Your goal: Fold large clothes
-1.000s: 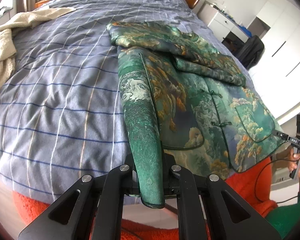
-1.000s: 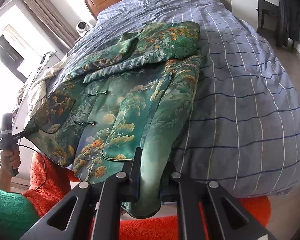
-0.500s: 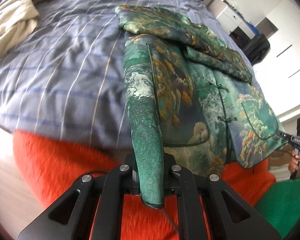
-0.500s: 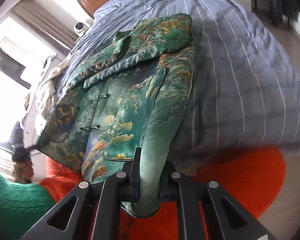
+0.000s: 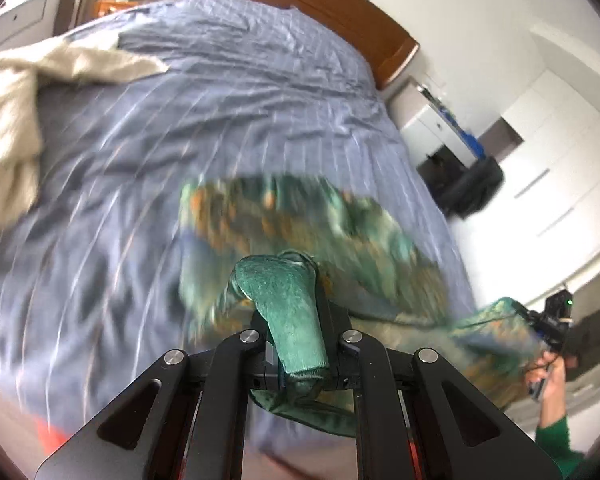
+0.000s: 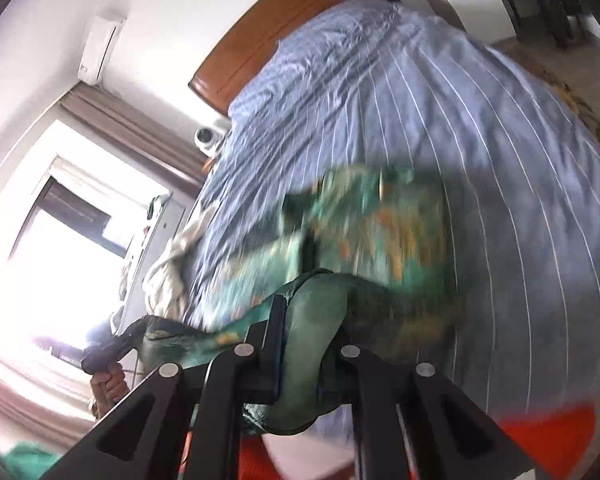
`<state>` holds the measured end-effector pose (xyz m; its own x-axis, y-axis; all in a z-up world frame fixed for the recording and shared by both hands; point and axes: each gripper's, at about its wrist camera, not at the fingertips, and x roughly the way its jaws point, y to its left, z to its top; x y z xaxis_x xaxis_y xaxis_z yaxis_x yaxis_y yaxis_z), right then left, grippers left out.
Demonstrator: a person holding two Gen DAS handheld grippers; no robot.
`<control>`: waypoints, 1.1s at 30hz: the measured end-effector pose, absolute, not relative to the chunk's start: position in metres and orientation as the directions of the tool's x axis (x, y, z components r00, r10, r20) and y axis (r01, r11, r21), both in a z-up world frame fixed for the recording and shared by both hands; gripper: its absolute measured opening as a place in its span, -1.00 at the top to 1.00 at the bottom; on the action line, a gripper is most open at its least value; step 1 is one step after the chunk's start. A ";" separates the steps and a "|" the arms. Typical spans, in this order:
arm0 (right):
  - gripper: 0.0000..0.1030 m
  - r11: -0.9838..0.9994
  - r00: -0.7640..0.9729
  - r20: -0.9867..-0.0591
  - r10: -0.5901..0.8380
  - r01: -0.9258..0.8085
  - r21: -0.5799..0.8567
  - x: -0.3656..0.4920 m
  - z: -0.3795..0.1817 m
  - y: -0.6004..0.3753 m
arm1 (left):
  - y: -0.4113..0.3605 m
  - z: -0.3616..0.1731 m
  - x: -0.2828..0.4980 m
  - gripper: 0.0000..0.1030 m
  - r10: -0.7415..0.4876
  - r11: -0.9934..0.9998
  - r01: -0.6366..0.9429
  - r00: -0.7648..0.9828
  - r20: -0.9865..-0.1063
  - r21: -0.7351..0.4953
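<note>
Two corners of the jacket are clamped in our grippers, left and right alike, so its hem hangs lifted at the bed's foot while its blurred body lies ahead toward the headboard.

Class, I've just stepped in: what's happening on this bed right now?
A person is folding a green patterned jacket on a blue striped bed. The left tool and the right tool are each shut on a bottom corner of the jacket, with cloth bunched between the fingers. The jacket is badly blurred, so how it lies cannot be made out. A cream garment lies off to one side, untouched.
</note>
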<state>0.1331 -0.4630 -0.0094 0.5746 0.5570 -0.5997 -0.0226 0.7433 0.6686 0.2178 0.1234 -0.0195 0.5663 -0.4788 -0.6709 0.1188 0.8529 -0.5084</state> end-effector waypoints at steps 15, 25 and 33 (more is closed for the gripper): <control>-0.45 0.352 0.650 -0.459 0.605 0.299 0.887 0.282 -0.165 -0.502 | 0.106 -0.079 0.336 -0.75 -0.497 0.834 0.054 0.508 -0.703 -0.550; -0.60 0.875 0.532 -0.752 0.389 0.043 0.483 0.286 -0.107 -0.462 | 0.095 -0.114 0.303 -0.98 -0.442 0.892 0.297 0.413 -0.796 -0.341; 0.72 0.993 0.482 -0.872 0.087 0.026 0.113 0.313 -0.134 -0.396 | 0.070 -0.140 0.359 0.75 -0.294 0.954 0.076 0.444 -0.846 -0.292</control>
